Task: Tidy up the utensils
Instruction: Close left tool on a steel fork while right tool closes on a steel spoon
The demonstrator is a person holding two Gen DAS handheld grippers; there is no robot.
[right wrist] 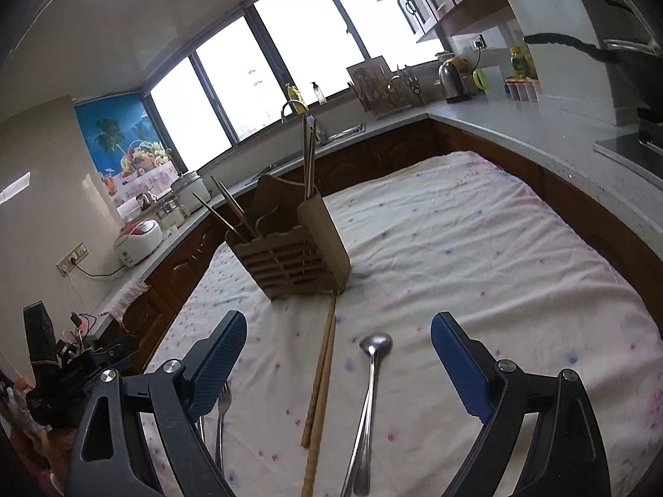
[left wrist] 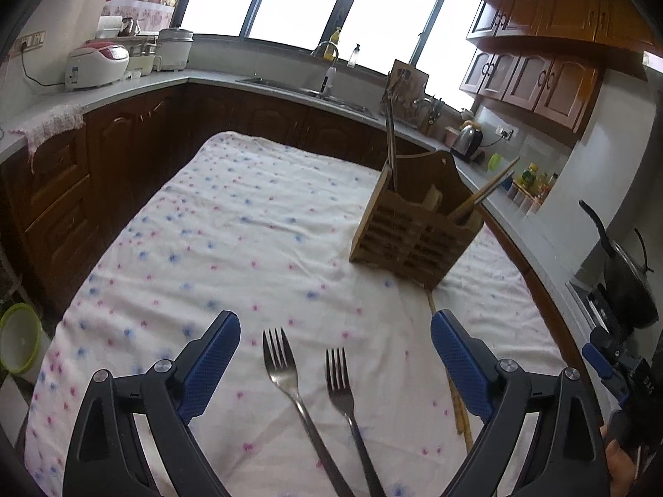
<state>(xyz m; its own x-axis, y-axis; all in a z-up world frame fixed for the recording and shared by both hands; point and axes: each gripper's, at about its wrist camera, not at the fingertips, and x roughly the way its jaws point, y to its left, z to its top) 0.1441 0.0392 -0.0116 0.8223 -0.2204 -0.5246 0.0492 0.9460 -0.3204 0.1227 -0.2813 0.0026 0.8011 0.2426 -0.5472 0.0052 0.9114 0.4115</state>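
Observation:
Two metal forks lie side by side on the flowered tablecloth, between the open fingers of my left gripper, which is empty. In the right wrist view, wooden chopsticks and a metal spoon lie between the open fingers of my right gripper, also empty. A fork shows behind its left finger. The wooden utensil holder stands upright farther back, with chopsticks and metal utensils in its compartments.
The cloth-covered table is ringed by kitchen counters with rice cookers, a sink, a kettle and a dish rack. A wok sits at the right. A green-rimmed bucket stands on the floor at left.

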